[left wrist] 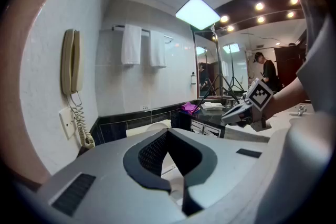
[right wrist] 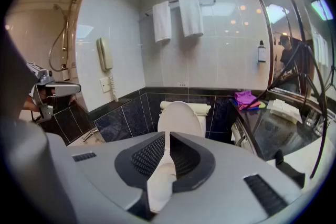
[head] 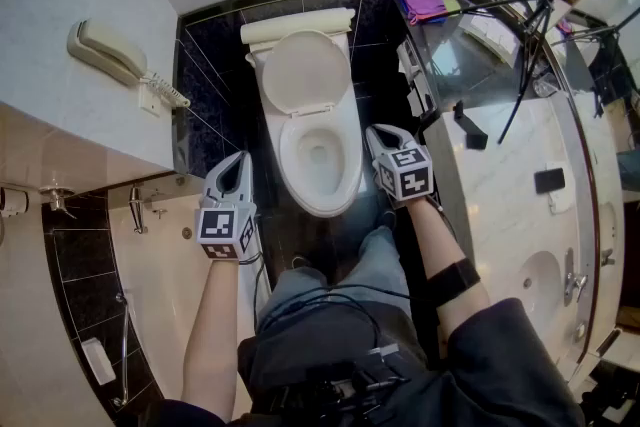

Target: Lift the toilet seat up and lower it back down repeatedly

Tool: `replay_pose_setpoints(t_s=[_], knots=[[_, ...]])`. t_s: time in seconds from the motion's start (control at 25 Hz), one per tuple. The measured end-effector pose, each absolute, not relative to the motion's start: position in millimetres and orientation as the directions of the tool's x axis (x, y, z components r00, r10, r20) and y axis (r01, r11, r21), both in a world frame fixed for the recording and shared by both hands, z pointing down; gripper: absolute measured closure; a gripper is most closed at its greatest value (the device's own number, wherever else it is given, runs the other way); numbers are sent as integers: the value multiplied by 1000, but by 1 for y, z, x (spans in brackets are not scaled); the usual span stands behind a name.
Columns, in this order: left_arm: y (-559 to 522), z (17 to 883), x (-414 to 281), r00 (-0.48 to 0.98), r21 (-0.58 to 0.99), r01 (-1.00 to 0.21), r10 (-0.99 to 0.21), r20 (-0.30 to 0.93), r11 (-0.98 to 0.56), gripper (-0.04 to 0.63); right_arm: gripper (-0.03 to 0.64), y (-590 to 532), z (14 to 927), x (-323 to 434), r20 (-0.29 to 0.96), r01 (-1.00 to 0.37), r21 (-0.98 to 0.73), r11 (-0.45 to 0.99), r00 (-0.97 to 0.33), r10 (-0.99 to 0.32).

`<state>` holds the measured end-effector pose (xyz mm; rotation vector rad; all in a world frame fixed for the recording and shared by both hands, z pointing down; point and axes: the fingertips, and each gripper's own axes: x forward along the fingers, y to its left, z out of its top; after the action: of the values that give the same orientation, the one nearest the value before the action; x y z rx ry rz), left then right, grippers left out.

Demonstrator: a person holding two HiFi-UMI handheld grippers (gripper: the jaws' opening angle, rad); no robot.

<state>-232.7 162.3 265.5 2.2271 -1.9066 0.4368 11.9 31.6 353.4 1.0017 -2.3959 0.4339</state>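
step: toilet seat (head: 326, 206) looks down, lift due | left gripper (head: 240, 160) at 9 o'clock, right gripper (head: 383, 132) at 3 o'clock, fingers closed, empty | next: hook seat rim

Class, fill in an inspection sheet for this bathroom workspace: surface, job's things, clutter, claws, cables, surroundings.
Surface: dark tiled floor round the toilet.
Job's things: toilet, lid raised against the tank; whether the seat ring is down is unclear.
Clutter: purple cloth on the dark counter.
Claws: left claw left of the bowl, right claw at its right; both shut, holding nothing.
Cables: black cable over the person's lap; coiled cord under the wall phone.
Surroundings: white towels on a rail; tripod at right.
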Motion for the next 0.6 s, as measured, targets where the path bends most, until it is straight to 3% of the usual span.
replay_pose_setpoints(t_s=[0.28,0.6], knots=[[133,313,-229,78,-99,-989,-948,309,-114,595,454,-6,474,36,648,-776,-232,587,-573,-501],[113,395,-219,53,-139,-984,-935,351,-108,595,428,0,620,57,744,-810,-352,469,-546,-385]])
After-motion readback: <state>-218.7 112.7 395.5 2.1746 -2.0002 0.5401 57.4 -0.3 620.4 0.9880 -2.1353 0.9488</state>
